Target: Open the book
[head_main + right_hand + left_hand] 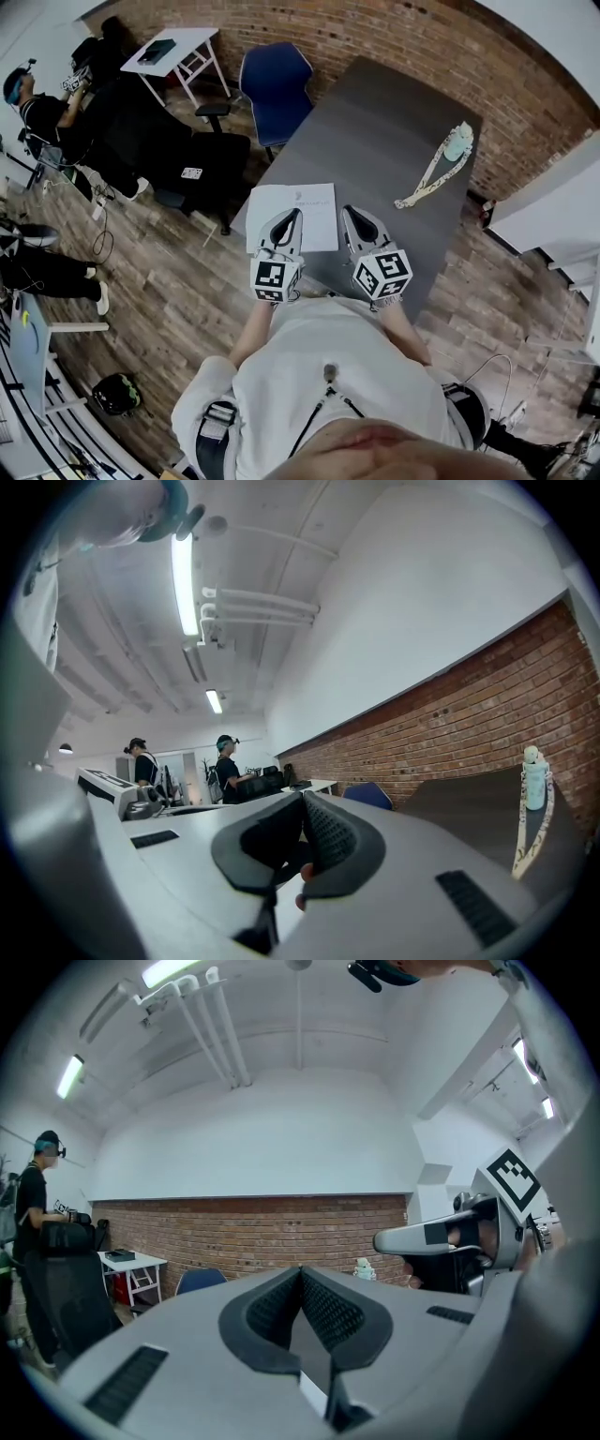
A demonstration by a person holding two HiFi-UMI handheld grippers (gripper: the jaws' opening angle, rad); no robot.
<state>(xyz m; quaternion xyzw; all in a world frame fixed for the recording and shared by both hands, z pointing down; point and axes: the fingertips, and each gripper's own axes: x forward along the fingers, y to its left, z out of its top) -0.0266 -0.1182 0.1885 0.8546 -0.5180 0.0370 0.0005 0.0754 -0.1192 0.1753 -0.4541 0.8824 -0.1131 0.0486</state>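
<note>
A closed white book [314, 214] lies flat at the near left corner of the grey table [384, 141]. My left gripper [293, 218] hovers over the book's left half, its jaws shut with nothing between them. My right gripper [349, 214] is held just beyond the book's right edge, its tips also pressed together and empty. Both point level toward the brick wall. In the left gripper view the left gripper [301, 1271] has its pads meeting, and the right gripper's body shows at the right. In the right gripper view the right gripper [303, 796] shows the same closed tips.
A pale bottle with a patterned strap [457, 142] lies at the table's far right, also seen as the bottle [533, 778]. A blue chair [275, 82] and a black office chair [202, 159] stand left of the table. A person [42, 108] sits near a small white table [178, 49].
</note>
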